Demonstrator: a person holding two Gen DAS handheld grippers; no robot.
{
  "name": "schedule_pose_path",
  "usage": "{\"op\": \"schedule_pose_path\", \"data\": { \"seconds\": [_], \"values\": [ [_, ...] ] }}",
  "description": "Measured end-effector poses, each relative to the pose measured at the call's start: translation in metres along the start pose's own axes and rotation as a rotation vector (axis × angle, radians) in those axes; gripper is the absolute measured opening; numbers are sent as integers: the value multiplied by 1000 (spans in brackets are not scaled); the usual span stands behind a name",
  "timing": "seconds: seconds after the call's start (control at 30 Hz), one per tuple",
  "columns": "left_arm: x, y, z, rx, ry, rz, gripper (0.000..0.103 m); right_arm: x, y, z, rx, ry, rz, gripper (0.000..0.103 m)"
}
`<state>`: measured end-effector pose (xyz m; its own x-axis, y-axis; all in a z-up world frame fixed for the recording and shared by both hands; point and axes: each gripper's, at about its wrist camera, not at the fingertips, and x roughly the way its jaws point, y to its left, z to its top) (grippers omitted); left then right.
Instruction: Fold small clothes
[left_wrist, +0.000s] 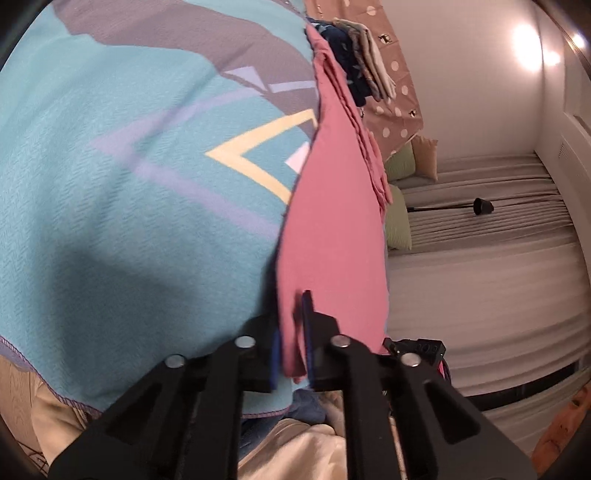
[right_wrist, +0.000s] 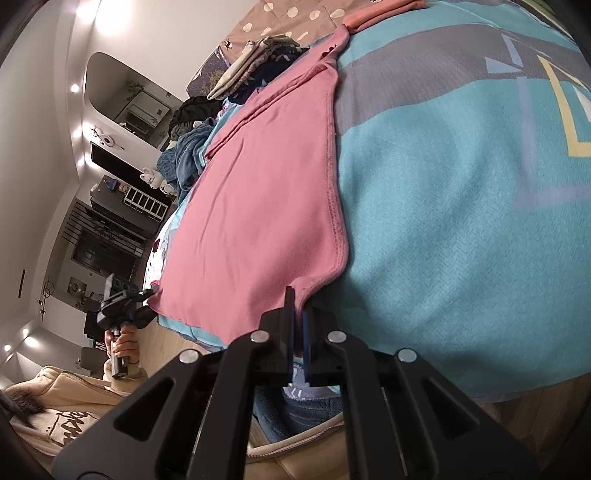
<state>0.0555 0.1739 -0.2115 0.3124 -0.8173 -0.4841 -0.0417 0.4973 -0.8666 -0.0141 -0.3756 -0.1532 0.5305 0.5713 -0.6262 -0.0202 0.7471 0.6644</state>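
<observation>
I'm seeing open blanket (right_wrist: 461, 240) lying bare beside the pink shirt (right_wrist: 258, 192), so that side is giving room to pass. At the far end a stack of folded clothes (right_wrist: 255, 62) is sitting just past the shirt's collar, blocking that way. A heap of dark and blue clothes (right_wrist: 188, 147) is crowding the shirt's other edge.

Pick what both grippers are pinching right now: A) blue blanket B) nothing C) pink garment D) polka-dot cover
C: the left gripper and the right gripper are each shut on an edge of the pink garment, which lies on the blue blanket.
</observation>
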Motion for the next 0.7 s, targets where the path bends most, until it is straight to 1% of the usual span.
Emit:
{"op": "schedule_pose_path", "data": {
  "seconds": [0.07,0.17,0.27,0.33,0.4,0.5,0.6,0.7],
  "values": [
    [-1,0,-1,-9,-9,2,5,0,0,0,5,-5,-1,3],
    [-6,-11,-1,26,-39,49,4,0,0,-1,12,-9,4,3],
    [-10,-19,2,40,-46,41,4,-1,0,-1,16,-20,18,3],
    [-11,-24,2,51,-47,46,4,-3,-2,-2,22,-36,11,3],
    [-11,-28,2,51,-44,27,2,-6,-4,-1,39,-53,40,3],
    [-17,-35,5,51,-66,-12,2,-13,-2,2,54,-83,73,3],
    [-22,-44,8,65,-84,-27,2,-18,6,8,32,-94,69,3],
    [-26,-55,12,82,-95,-40,2,-23,15,15,22,-113,93,2]
  ]
}}
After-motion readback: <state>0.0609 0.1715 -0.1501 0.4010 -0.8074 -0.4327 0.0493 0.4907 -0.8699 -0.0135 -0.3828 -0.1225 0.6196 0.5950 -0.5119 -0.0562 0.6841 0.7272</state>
